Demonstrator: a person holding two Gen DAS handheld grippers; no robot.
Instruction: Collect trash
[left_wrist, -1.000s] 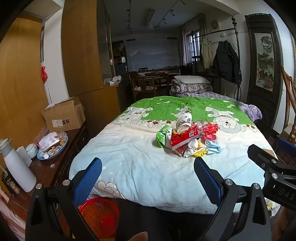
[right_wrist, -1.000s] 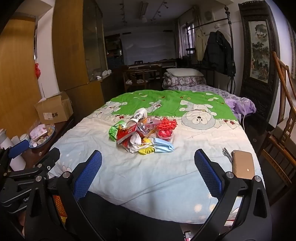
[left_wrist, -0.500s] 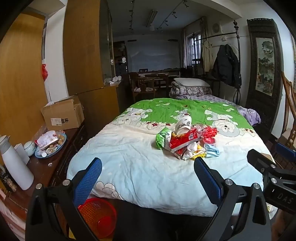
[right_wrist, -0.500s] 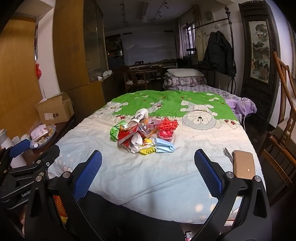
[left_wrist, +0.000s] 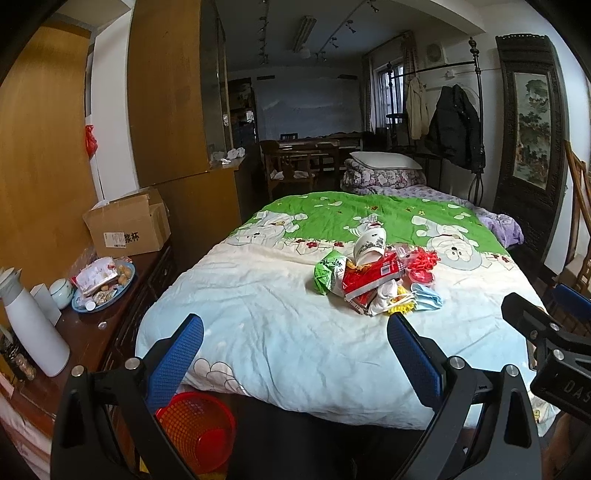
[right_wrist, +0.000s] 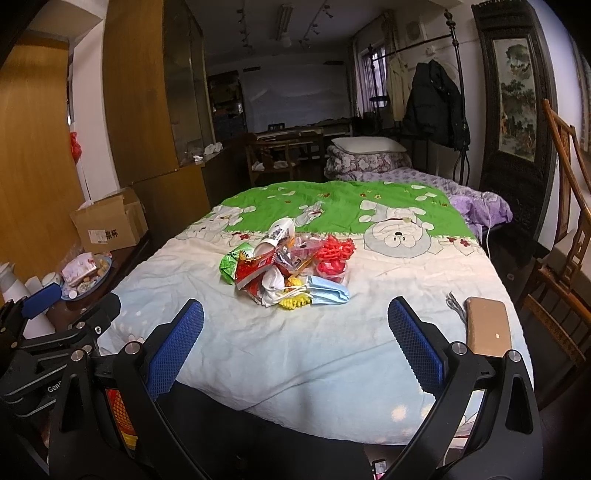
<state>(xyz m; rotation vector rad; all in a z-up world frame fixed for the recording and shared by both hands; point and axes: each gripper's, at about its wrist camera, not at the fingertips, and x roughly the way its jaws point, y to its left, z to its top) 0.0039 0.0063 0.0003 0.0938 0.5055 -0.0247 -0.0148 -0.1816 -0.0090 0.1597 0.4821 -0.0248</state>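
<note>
The quilt (left_wrist: 280, 325) on the bed is soft matt cloth, creased, and the wrappers (left_wrist: 369, 280) heaped on it are glossy crinkled plastic beside a cloth-like blue mask (left_wrist: 426, 300). Each tool's fingers (right_wrist: 173, 350) carry rough blue textured pads on matt black plastic arms with shiny metal screws. The basket (left_wrist: 195, 430) is glossy red plastic mesh, the box (left_wrist: 127, 223) plain matt cardboard, the bench (left_wrist: 92, 343) dark polished wood.

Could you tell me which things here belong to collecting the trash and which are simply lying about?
Job: trash pile on the bed; red basket on the floor.

Lying about: phone, cardboard box, white flask, snack plate.
</note>
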